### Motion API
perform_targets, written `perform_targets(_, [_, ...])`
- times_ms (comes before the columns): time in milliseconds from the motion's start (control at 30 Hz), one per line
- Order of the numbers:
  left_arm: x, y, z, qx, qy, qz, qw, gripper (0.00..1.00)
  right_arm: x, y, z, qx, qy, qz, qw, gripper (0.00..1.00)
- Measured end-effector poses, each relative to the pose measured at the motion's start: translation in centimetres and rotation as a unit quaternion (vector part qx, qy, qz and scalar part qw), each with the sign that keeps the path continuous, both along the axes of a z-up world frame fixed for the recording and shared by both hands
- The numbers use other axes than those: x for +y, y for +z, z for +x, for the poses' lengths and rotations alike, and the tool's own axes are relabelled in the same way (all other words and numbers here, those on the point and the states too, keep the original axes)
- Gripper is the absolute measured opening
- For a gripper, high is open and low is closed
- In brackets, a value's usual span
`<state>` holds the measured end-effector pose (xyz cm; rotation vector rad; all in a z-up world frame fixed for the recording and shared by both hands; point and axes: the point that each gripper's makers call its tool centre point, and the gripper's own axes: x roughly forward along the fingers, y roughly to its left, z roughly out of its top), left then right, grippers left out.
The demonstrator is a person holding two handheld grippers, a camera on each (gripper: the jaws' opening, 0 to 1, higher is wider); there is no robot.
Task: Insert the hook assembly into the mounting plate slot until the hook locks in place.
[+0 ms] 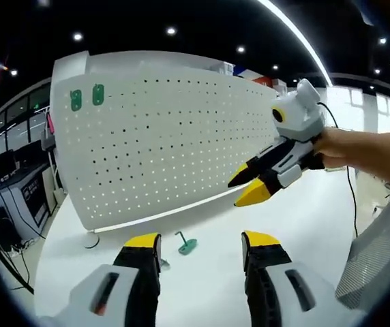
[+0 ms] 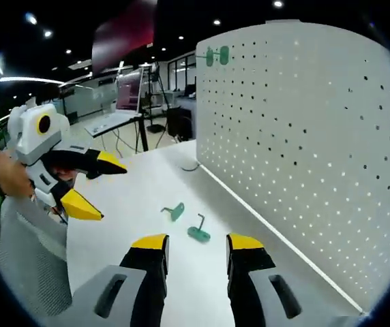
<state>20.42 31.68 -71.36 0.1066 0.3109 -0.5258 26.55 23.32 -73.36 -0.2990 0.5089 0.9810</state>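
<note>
Your jaws stand apart, empty, on both left gripper (image 1: 201, 246) and right gripper (image 2: 196, 246); two green plastic hooks (image 2: 198, 231) lie on the white table (image 2: 147, 184) beside the white perforated pegboard (image 2: 304, 143).

Landmark: upright white perforated pegboard panel (image 2: 304, 136), stands on the white tabletop (image 2: 133, 197) and walls off one whole side. Tabletop in front of the pegboard is open, room to pass. Obstacles there: two small green hook pieces (image 2: 198, 231) lying near its base, apart from each other. Grey mesh bin (image 1: 379, 255) at table edge away from pegboard. Two green hooks (image 1: 86, 97) already hang at pegboard's top corner.
</note>
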Motion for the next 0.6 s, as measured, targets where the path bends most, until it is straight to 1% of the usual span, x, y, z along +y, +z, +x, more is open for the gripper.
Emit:
perform_targets(100, [-0.1,-0.2,0.0,0.002,-0.002,0.001,1.0,0.49,0.7,-0.8,0.5,0.006,0.009,-0.003,0.9999,0.32])
perform_targets(300, [-0.1,-0.5,0.0,0.009,-0.005,0.002,1.0,0.48,1.5,-3.0,1.5,0.026,0.015,-0.01,0.9995,0.31])
perform_targets(467, [0.1,-0.8,0.1,0.014,-0.004,0.002,0.9999,0.48,2.3,-4.1,2.0,0.037,0.019,-0.011,0.9991,0.31])
perform_targets(600, [0.0,-1.1,0.1,0.019,-0.007,0.005,0.9998,0.47,2.9,-5.4,2.6,0.048,0.023,-0.015,0.9985,0.3])
